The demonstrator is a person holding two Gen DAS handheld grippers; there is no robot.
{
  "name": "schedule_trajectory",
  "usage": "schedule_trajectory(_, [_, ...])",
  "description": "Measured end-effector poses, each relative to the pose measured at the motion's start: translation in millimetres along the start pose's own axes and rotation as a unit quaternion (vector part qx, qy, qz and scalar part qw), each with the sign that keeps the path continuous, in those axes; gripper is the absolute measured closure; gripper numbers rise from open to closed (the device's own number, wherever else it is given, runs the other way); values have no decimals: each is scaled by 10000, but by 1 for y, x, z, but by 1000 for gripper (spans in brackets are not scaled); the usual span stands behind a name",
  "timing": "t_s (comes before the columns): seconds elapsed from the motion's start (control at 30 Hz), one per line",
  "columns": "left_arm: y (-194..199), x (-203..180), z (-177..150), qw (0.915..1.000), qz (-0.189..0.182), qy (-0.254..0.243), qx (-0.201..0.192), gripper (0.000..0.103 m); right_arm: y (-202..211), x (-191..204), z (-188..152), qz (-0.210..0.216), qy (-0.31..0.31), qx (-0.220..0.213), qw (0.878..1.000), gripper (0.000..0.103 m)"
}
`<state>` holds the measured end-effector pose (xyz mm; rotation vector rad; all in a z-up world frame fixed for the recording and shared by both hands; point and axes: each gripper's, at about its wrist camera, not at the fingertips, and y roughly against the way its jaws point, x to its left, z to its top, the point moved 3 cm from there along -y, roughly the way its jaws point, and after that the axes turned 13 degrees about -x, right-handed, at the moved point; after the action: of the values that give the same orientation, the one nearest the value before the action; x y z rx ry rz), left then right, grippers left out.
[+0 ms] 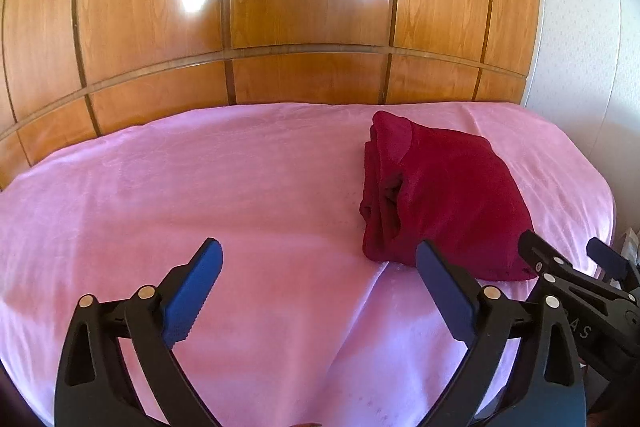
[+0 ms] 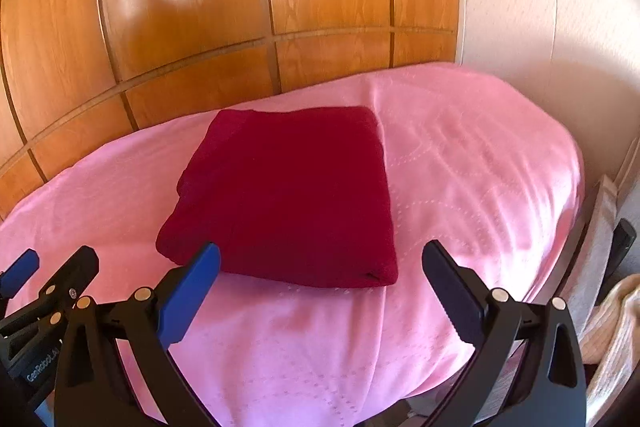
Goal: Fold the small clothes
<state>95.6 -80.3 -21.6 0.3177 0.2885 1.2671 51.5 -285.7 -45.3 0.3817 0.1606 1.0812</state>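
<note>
A dark red garment (image 1: 444, 195) lies folded into a compact rectangle on the pink bedspread (image 1: 180, 195). It also shows in the right wrist view (image 2: 288, 195), flat and square. My left gripper (image 1: 320, 263) is open and empty, low over the bedspread, with the garment ahead and to its right. My right gripper (image 2: 320, 263) is open and empty just in front of the garment's near edge, not touching it. The right gripper also shows in the left wrist view (image 1: 568, 263) at the far right, and the left gripper in the right wrist view (image 2: 52, 267) at the far left.
A glossy wooden panelled wardrobe (image 1: 312, 7) stands behind the bed. A white wall (image 2: 540, 7) is to the right. Past the bed's right edge lie pale cloth and a cream knitted item (image 2: 612, 327).
</note>
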Motion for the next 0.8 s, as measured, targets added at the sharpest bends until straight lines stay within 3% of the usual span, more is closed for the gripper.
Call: schedule_trajectory(0.8, [4, 5, 2, 9999, 132, -36, -6, 4, 2, 3, -3, 118, -9, 47, 9999, 2])
